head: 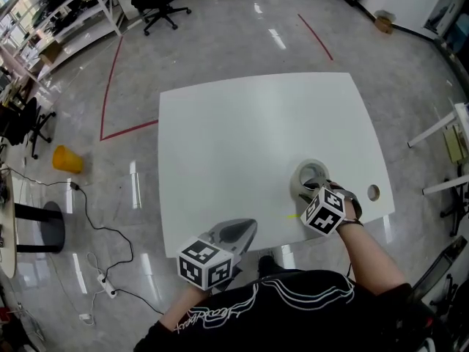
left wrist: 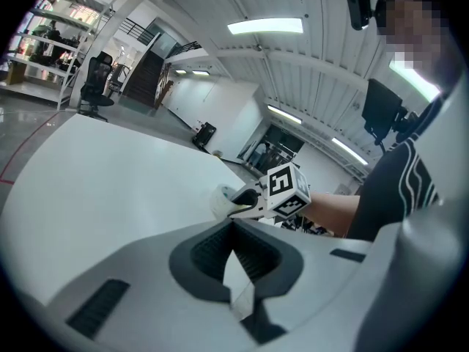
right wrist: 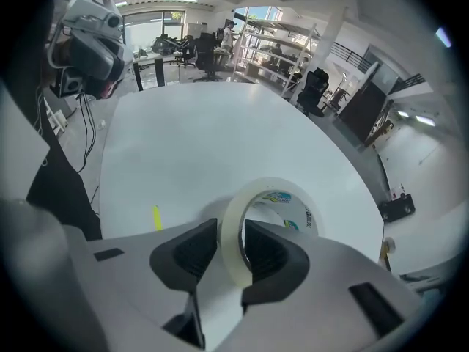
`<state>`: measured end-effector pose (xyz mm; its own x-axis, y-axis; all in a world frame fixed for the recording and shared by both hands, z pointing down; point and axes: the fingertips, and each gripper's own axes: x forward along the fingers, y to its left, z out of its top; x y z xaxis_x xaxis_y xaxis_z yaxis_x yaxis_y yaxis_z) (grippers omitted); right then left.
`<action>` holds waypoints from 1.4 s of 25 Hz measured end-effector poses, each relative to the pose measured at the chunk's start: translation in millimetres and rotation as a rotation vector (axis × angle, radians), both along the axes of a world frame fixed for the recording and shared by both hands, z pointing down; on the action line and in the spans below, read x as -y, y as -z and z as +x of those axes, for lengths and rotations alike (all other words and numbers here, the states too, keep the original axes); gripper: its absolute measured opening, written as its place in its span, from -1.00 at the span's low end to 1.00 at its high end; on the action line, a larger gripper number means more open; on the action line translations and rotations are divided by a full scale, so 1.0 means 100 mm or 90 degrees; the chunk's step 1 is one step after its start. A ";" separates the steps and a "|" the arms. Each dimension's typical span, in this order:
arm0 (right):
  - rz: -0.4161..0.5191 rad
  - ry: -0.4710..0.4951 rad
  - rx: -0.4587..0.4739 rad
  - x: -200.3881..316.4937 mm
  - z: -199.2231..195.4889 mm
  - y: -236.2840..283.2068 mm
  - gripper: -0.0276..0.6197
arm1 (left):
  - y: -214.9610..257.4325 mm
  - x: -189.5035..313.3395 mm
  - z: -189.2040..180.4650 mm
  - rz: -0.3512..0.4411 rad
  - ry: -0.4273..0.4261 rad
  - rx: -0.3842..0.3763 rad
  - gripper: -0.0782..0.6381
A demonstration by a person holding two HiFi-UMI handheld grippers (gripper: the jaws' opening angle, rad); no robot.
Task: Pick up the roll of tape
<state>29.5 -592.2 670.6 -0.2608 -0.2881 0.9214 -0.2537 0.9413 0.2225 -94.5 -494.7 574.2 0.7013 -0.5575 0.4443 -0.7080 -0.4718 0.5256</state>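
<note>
On the glossy floor at far left lies a yellow object (head: 66, 158), with a black cable (head: 110, 233) trailing near it. Next comes the white table (head: 249, 130), its top bare across most of its width. Over its near edge, in front of the person's black top (head: 293, 314), hangs the left gripper (head: 248, 228), well apart from the tape; its jaws are together at the tips and nothing is between them. Farther right a short yellow mark (right wrist: 156, 217) sits on the tabletop just beside the roll of tape (head: 302, 174), which lies flat near the table's front right corner. The right gripper (right wrist: 233, 235) points steeply down onto it and straddles the roll's near wall, one jaw inside the ring and the other outside, the pads closed against both faces of the tape. Coloured print shows on the inside of the roll. Close to the right edge, just past the roll, is a small round hole (head: 374, 192) in the table
</note>
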 end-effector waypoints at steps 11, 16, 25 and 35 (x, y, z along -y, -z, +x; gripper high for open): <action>0.007 -0.067 0.076 -0.10 0.00 0.11 -0.62 | 0.04 -0.28 -0.08 -0.002 0.001 0.003 -0.77; 0.003 -0.127 0.167 -0.26 0.03 0.27 -0.62 | 0.14 -0.43 -0.06 0.007 -0.004 0.001 -0.77; -0.054 -0.229 0.486 -0.84 -0.19 1.15 -0.62 | 0.44 -0.81 -0.03 0.046 -0.013 -0.002 -0.77; -0.065 -0.206 0.745 -1.96 -0.16 2.41 -0.62 | 1.24 -1.49 0.09 0.121 -0.009 -0.030 -0.77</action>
